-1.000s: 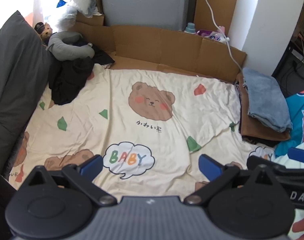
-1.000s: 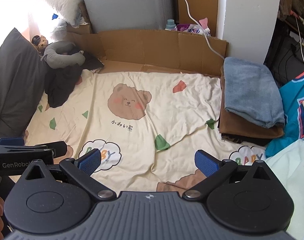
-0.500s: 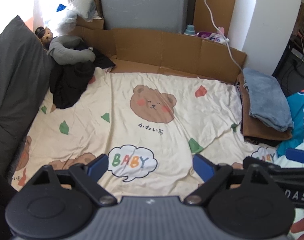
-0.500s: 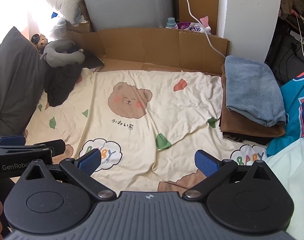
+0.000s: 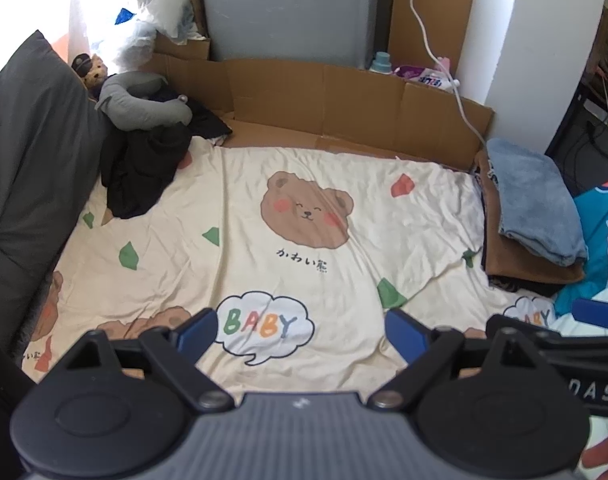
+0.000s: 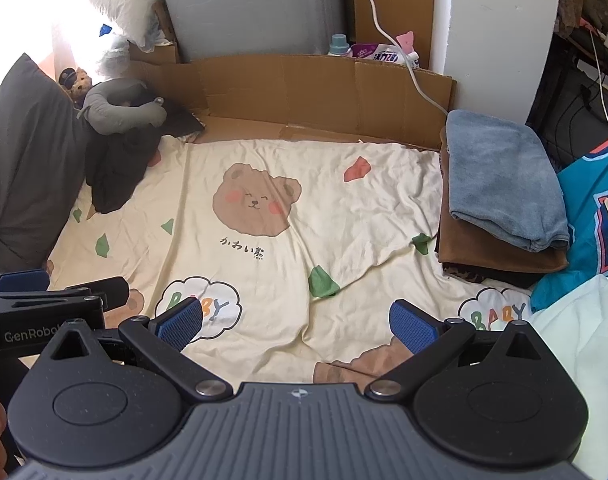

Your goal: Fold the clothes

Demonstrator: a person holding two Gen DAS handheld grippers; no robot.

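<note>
A cream bear-print sheet [image 5: 304, 216] [image 6: 288, 216] covers the bed. At its right edge lies a stack of folded clothes: a blue-grey piece [image 5: 532, 200] [image 6: 500, 176] on a brown one [image 5: 524, 264] [image 6: 492, 252]. A teal printed jersey [image 5: 600, 232] [image 6: 592, 216] and a pale garment [image 6: 584, 360] lie loose at the far right. A crumpled black garment [image 5: 144, 168] [image 6: 120, 172] sits at the back left. My left gripper [image 5: 302, 330] and my right gripper [image 6: 296, 322] hover open above the sheet's near part, with nothing between the fingers.
A dark grey pillow [image 5: 28, 152] lines the left side, with a grey neck pillow [image 5: 144, 98] and a small plush behind it. A cardboard wall [image 5: 324, 96] runs along the back, with a white cable [image 5: 436, 48] hanging over it. Shelves with cables stand at the far right.
Both grippers have drifted slightly back and up, so the sheet sits a little lower in view. The jaws stay open and the clothes have not moved.
</note>
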